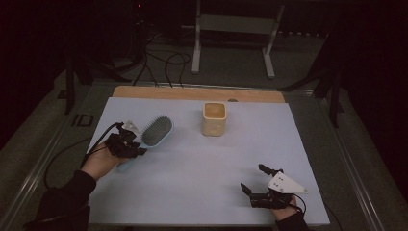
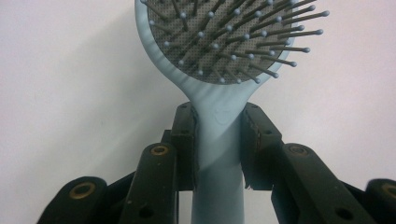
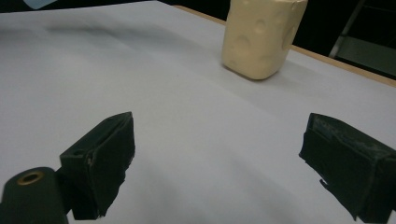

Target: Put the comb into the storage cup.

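Two black jaws of the left gripper [image 2: 218,140] clamp the neck of a pale blue brush [image 2: 219,70], held over the left side of the white sheet [image 1: 192,163]. The narrow, smooth handle could twist or slip out if tilted. The right gripper [image 1: 255,180] rests wide open near the front edge. A cream holder [image 1: 214,119] stands well apart, with bare sheet between

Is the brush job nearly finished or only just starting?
Just starting, it looks like. Done: the left gripper is clamped on the blue hairbrush at its handle. In hand: the brush, bristles up. Left, probably: carrying it somewhere, maybe to the cream cup. The right gripper is open, holding nothing.
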{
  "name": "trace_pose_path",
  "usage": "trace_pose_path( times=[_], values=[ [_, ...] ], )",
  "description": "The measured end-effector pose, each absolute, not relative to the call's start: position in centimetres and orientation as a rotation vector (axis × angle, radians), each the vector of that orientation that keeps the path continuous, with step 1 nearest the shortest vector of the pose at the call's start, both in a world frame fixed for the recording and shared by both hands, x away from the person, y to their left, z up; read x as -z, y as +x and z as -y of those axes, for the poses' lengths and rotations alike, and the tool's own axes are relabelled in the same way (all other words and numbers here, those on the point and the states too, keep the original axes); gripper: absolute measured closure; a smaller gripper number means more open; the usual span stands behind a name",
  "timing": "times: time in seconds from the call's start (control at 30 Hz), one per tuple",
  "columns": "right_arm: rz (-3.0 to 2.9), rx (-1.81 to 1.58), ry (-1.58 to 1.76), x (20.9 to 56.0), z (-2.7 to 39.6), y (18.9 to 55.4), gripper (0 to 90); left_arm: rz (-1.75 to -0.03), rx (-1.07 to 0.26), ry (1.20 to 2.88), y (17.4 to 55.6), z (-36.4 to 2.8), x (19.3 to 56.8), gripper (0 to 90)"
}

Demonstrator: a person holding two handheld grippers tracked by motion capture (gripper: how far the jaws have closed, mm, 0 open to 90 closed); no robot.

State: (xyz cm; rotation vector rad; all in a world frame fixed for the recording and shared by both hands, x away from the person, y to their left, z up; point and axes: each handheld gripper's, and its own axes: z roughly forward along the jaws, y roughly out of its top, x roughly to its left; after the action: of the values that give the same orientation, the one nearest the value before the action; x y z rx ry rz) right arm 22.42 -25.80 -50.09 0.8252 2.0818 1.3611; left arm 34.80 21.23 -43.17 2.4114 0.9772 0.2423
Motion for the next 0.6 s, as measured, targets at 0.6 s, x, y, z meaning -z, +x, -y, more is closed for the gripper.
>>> trace_pose_path(
  times=[0.6],
  values=[
    [-2.076, -1.364, 0.822, 50.1, 25.8, 22.4, 9.5, -0.921, -0.304, 2.259, 34.8, -19.5, 39.9, 70.0]
  ],
)
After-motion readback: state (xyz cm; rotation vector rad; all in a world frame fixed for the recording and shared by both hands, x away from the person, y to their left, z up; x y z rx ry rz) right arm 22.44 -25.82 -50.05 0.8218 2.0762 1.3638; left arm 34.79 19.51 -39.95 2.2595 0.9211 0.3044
